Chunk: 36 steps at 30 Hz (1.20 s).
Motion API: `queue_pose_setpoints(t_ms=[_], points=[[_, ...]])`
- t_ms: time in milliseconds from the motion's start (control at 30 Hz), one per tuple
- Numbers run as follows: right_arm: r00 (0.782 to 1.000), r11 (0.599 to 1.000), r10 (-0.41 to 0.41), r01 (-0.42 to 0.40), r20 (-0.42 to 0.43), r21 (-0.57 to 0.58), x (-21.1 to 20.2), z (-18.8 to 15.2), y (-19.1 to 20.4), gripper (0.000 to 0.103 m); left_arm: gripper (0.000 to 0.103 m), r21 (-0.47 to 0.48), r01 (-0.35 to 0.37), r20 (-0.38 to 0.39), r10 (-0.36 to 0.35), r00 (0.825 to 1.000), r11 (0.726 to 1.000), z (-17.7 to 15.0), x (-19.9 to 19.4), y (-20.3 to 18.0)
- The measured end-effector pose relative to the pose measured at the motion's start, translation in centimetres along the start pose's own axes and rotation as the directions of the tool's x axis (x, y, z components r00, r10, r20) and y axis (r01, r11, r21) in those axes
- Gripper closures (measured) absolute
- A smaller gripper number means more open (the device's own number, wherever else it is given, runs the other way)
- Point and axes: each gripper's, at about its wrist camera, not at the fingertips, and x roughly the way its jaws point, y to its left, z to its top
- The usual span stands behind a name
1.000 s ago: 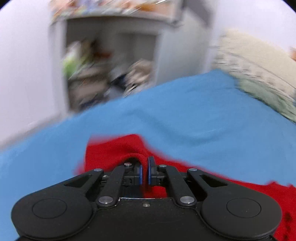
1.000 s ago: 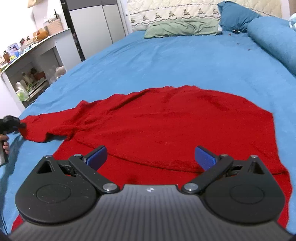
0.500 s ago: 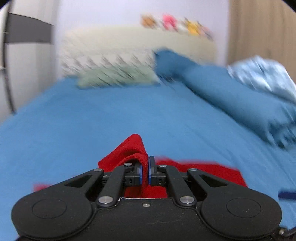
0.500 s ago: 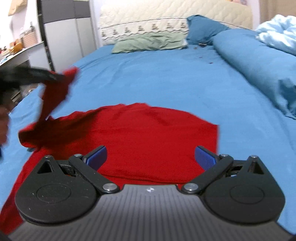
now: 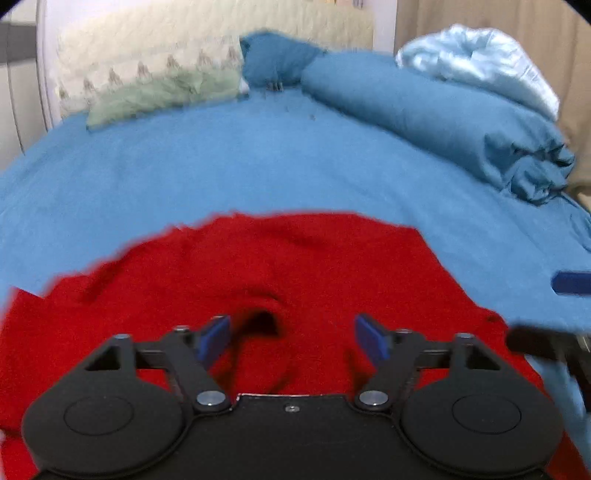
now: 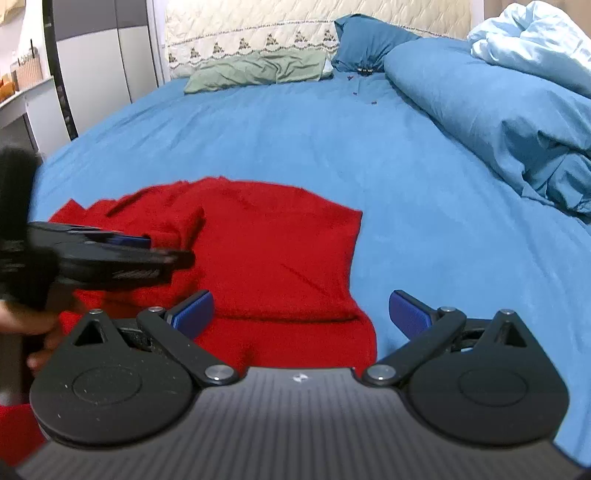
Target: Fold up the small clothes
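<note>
A red knit garment (image 5: pixel 303 266) lies on the blue bed sheet (image 5: pixel 258 166); it also shows in the right wrist view (image 6: pixel 273 258). Its left sleeve is folded over the body, with a raised fold (image 5: pixel 264 321) just ahead of my left gripper. My left gripper (image 5: pixel 293 338) is open and empty over that fold; it also appears at the left of the right wrist view (image 6: pixel 147 254). My right gripper (image 6: pixel 301 314) is open and empty above the garment's lower right edge. One of its blue pads (image 5: pixel 570 282) shows at the right of the left wrist view.
A rolled blue duvet (image 6: pixel 498 110) and a pale blue blanket (image 6: pixel 535 40) lie along the right. A green pillow (image 6: pixel 258 70), a blue pillow (image 6: pixel 365 40) and a quilted headboard (image 6: pixel 258 26) are at the far end. A wardrobe (image 6: pixel 99 62) stands left.
My left gripper carried the sleeve up and across onto the garment's body, then opened and let it go. The right gripper stayed open and shifted slightly right.
</note>
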Motion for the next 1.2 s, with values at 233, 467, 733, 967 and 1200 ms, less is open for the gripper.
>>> queue_pose_setpoints(t_ms=[233,467,733,967,1200], points=[[0.998,0.996,0.062,-0.061,0.016,-0.073,0.4,2.3,2.6,0.000,0.002,0.006,-0.236,0.093,0.235,0.968,0.972,-4.4,-7.8,7.6],[0.997,0.949,0.048,-0.063,-0.057,-0.309,5.8,2.8,10.7,0.000,0.004,-0.174,-0.382,0.005,0.388,0.921,0.908,-10.1,-8.0,15.0],[0.991,0.804,-0.100,0.026,-0.092,-0.594,13.2,3.2,18.3,0.008,0.008,-0.193,-0.387,-0.031,0.389,0.921,0.902,-9.8,-5.4,17.6],[0.994,0.798,-0.096,0.048,-0.049,-0.600,13.7,2.4,18.3,0.024,0.011,-0.271,-0.380,-0.004,0.394,0.919,0.884,-10.4,-5.7,19.0],[0.999,0.792,-0.042,0.040,0.012,-0.609,12.9,1.5,18.7,0.034,0.023,-0.289,-0.367,-0.001,0.384,0.924,0.884,-10.4,-5.2,19.0]])
